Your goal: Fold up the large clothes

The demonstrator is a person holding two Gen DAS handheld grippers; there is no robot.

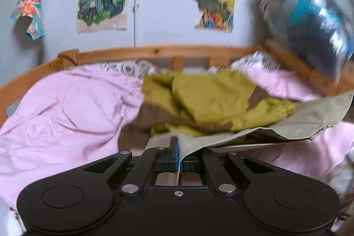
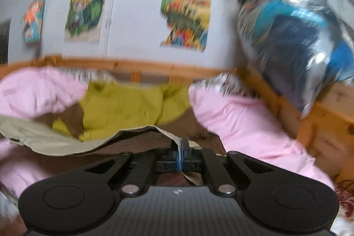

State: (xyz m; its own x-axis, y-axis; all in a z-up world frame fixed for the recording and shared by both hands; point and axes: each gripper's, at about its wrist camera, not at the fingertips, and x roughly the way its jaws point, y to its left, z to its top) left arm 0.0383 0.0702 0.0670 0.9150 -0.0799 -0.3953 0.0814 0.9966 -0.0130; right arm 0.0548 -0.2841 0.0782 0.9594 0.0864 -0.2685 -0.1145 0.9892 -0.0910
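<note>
A beige garment hangs stretched in the air over the bed, held at both ends. My left gripper is shut on one edge of it; the cloth runs off to the right. My right gripper is shut on the other edge; there the beige garment runs off to the left. Under it lie an olive-yellow garment and a brown cloth on the bed.
A pink duvet covers the bed. A wooden bed rail runs along the wall with posters. A shiny plastic-wrapped bundle sits on the right rail corner. Both views are motion-blurred.
</note>
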